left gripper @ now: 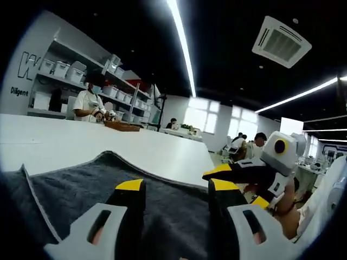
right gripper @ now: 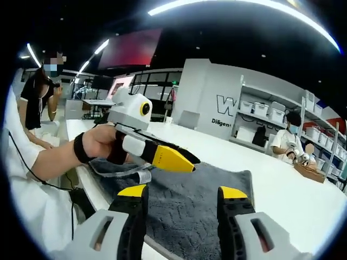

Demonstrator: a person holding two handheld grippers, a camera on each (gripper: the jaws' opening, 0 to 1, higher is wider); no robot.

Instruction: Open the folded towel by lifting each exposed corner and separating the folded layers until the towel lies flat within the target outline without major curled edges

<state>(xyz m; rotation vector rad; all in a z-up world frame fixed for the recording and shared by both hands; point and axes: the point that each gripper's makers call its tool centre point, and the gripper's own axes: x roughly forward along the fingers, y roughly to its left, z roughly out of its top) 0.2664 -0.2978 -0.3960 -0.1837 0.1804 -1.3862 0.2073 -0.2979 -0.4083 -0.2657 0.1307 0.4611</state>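
Towel (left gripper: 162, 216) lay directly below and ahead of the left claw (left gripper: 176, 187), a dark grey cloth spread on the white surface (left gripper: 81, 143), with its pale-stitched hem running close to the surface's near edge. The left claw stood released above it, jaws apart, nothing between them. In the left gripper view a raised fold of the towel peaked just beyond the jaws, and a pointed corner (left gripper: 24, 170) stuck up at the far left of the cloth.

The right claw (right gripper: 184, 192) was likewise released, jaws spread over the same towel (right gripper: 190, 206), and seemed to approach from the opposite end. From there the cloth's long axis appeared to run away towards the far right corner (right gripper: 250, 174). Between that claw and the far surface, the left claw (right gripper: 181, 160) showed side-on with its yellow tips nearly together at a lifted grey edge (right gripper: 122, 173), though whether it touched that edge could not be told. The left claw seemed the nearer to that edge, so the coming lift probably fell to it.

The right gripper view gave the lifted edge and the hand (right gripper: 100, 143) on the left gripper; the left gripper view gave the raised fold and the upturned corner. No target outline could be made out.
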